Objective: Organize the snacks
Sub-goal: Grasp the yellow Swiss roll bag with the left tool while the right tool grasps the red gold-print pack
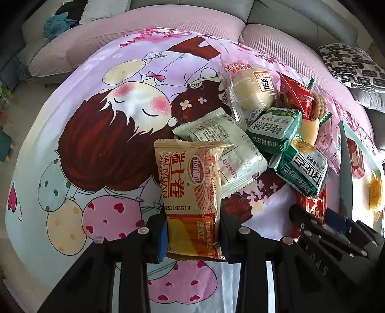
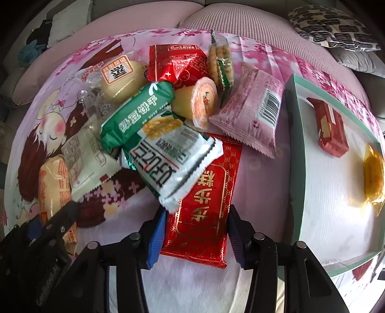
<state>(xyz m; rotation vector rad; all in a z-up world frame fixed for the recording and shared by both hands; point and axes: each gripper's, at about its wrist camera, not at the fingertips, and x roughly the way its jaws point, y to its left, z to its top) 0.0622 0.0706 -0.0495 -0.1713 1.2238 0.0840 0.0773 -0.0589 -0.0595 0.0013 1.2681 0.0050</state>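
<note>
A pile of wrapped snacks lies on a cartoon-print cloth [image 1: 96, 149]. My left gripper [image 1: 192, 231] has its jaws on either side of a tan and orange swiss-roll pack [image 1: 190, 190], pressed against its lower end. My right gripper [image 2: 196, 231] straddles the near end of a flat red cake packet [image 2: 204, 207], and its blue pads [image 2: 156, 236] touch the packet's edges. A white and green cracker pack [image 2: 173, 161] overlaps that packet's far end. A green-rimmed white tray [image 2: 294, 149] on the right holds a dark red wafer pack [image 2: 329, 127] and a yellow pastry [image 2: 373, 178].
Green mung-bean biscuit pack [image 2: 139, 113], pink pack [image 2: 255, 113], red Kiss pack [image 2: 178, 62], jelly cup [image 2: 202, 101], round bun [image 2: 120, 79] and cookie sleeve [image 2: 221, 60] crowd the pile. A pink sofa cushion [image 1: 168, 21] and patterned pillow [image 2: 332, 26] lie behind.
</note>
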